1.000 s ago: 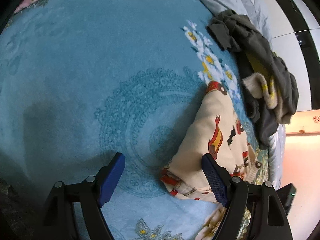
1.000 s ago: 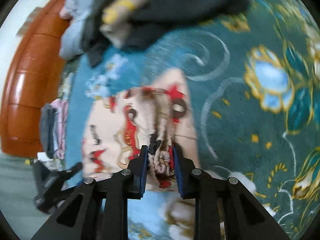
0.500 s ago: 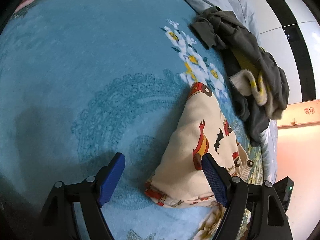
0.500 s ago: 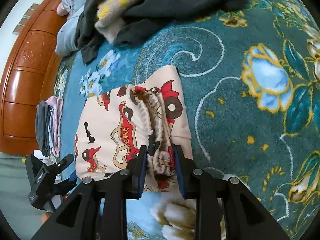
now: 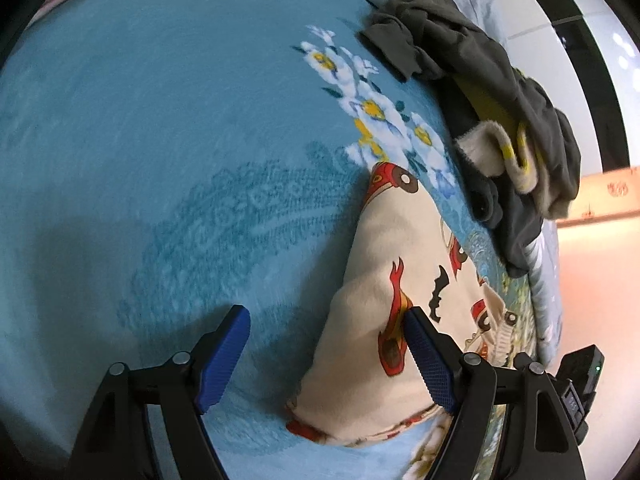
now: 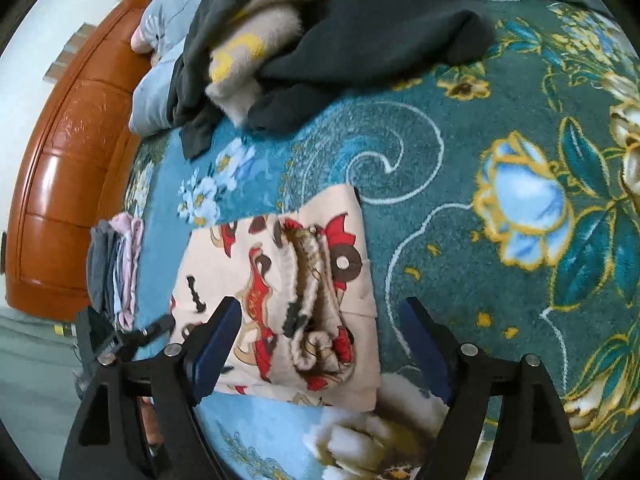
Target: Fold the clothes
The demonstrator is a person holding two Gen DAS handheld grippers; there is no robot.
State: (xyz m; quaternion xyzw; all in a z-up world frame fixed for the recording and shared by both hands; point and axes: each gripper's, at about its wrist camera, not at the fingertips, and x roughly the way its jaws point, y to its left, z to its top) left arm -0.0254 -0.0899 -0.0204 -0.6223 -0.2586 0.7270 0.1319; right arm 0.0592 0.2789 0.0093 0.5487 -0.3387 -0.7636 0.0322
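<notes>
The bed (image 6: 460, 184), under a floral teal blanket (image 5: 160, 160), is lying against a wooden headboard (image 6: 68, 184); the folded garment (image 6: 280, 300) is resting there. The right hand-held gripper (image 6: 320, 344) is opening around it, pads clear; the left hand-held gripper (image 5: 326, 356) is hanging spread.

The left gripper (image 5: 326, 354) points steeply downward, its two black fingers spread wide with the blue ribbed pads (image 5: 224, 360) facing each other and nothing pressed between them. The right gripper (image 6: 322, 350) is tilted down at much the same angle; its jaws are opening, the blue pads (image 6: 214, 346) standing well apart and clear of contact on both sides. In the right wrist view the left gripper's black frame shows at the lower left edge
</notes>
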